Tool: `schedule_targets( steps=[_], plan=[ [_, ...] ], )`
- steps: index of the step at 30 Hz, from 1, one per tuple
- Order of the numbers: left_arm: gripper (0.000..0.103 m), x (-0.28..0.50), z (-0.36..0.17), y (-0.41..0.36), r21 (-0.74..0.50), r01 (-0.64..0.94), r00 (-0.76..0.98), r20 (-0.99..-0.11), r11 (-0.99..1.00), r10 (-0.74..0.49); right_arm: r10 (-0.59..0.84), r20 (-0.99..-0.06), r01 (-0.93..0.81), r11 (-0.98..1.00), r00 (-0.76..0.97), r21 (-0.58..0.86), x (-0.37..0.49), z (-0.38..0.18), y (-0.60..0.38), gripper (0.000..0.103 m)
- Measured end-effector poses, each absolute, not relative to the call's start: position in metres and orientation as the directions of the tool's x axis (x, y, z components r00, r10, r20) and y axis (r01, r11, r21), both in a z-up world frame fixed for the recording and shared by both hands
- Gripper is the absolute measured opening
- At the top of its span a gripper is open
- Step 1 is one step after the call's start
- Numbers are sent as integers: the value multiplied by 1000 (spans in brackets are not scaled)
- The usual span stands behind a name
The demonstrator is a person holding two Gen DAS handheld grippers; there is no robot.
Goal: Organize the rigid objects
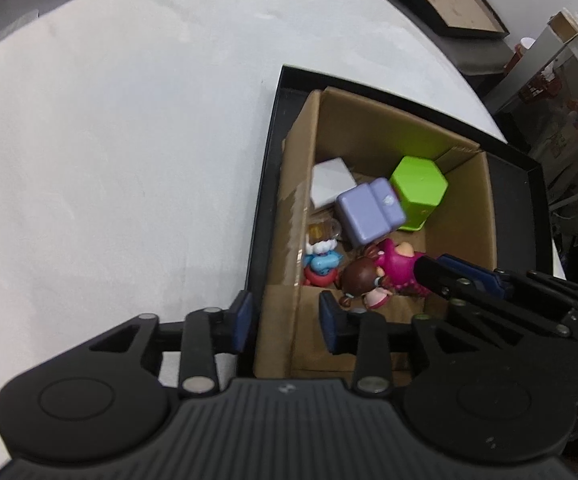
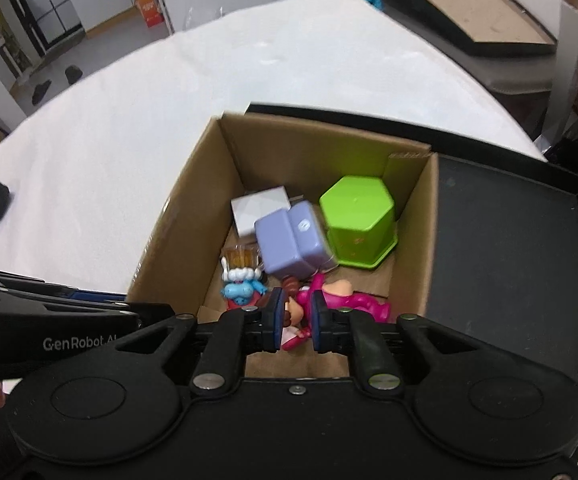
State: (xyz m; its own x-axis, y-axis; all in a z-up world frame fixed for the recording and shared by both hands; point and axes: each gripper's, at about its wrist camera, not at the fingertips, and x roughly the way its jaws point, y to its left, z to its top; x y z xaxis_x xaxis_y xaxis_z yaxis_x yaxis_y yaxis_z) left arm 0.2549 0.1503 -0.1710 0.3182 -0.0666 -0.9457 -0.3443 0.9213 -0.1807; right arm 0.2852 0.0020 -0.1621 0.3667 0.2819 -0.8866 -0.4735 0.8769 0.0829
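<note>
Right wrist view carries the only readable writing: "GenRobot AI", cut off at the end, in pale letters on the black body of the left gripper that reaches in from the left edge. No label on the toys can be read.

The cardboard box stands in a black tray on a white table. Inside lie a green hexagonal container, a lilac block blurred by motion, a white box, a blue figure, a small amber piece, a pink toy and a brown-haired doll.

The right gripper hangs over the box with its jaws narrowly apart; the doll shows through the gap, and I cannot tell whether the pads touch it.

Left wrist view shows what the other lacks: the left gripper released, jaws apart, astride the box's near left wall, one finger outside and one inside. It also shows the right gripper's fingers lying over the pink toy.
</note>
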Motion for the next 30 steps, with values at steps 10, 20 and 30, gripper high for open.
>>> schedule_targets(
  steps=[10,20,30],
  plan=[
    [48,238,-128,134,-157,-341,392,-920,927,-12,326,-834,-410,902,446,133,279,-124,-35,40],
    [48,212,-87,113,-155,-338,463,-886,928,20,334,-771,-327,929,542,173,263,-90,-78,81],
    [79,178,-59,92,-177,-342,522,-853,923,30,319,-716,-267,945,621,189,235,-62,-118,103]
  ],
)
